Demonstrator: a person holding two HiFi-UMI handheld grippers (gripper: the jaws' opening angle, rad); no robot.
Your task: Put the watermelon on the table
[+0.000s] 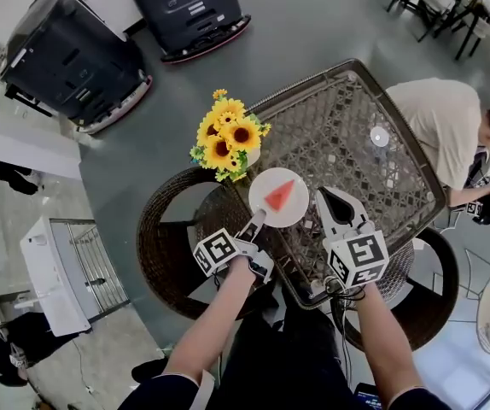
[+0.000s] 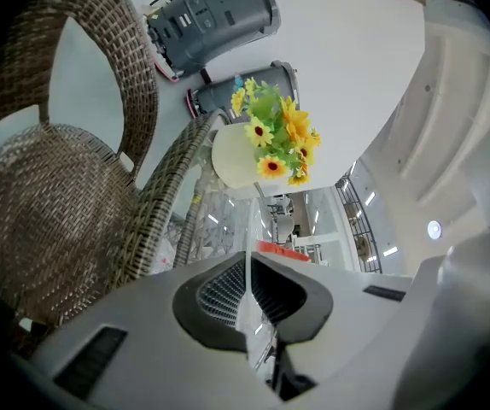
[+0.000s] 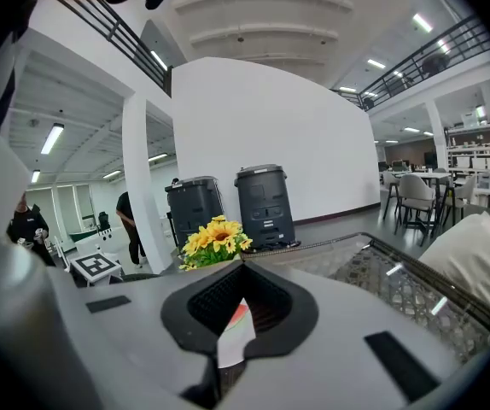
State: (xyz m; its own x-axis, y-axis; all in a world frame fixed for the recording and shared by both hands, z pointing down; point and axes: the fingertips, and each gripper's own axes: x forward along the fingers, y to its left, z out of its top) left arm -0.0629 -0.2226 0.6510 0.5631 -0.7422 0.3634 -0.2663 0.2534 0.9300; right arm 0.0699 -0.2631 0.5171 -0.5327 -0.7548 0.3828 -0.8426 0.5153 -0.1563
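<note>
A red watermelon wedge [image 1: 279,196] lies on a round white plate [image 1: 289,216] over the near-left corner of the wicker, glass-topped table [image 1: 347,135]. I cannot tell whether the plate rests on the glass. My left gripper [image 1: 256,220] is shut on the plate's near rim; in the left gripper view the thin plate edge [image 2: 247,229] runs between the jaws [image 2: 247,272], with the wedge [image 2: 283,248] just beyond. My right gripper [image 1: 322,191] is shut and holds nothing, just right of the plate. Under its jaws [image 3: 243,267] the plate [image 3: 230,344] and wedge [image 3: 238,316] show.
A vase of sunflowers [image 1: 226,135] stands at the table's left corner, close behind the plate. A small white object [image 1: 380,137] sits on the glass farther back. Wicker chairs [image 1: 164,237] [image 1: 424,272] flank me. A person [image 1: 446,126] sits at the right. Two dark machines [image 1: 74,54] [image 1: 189,7] stand beyond.
</note>
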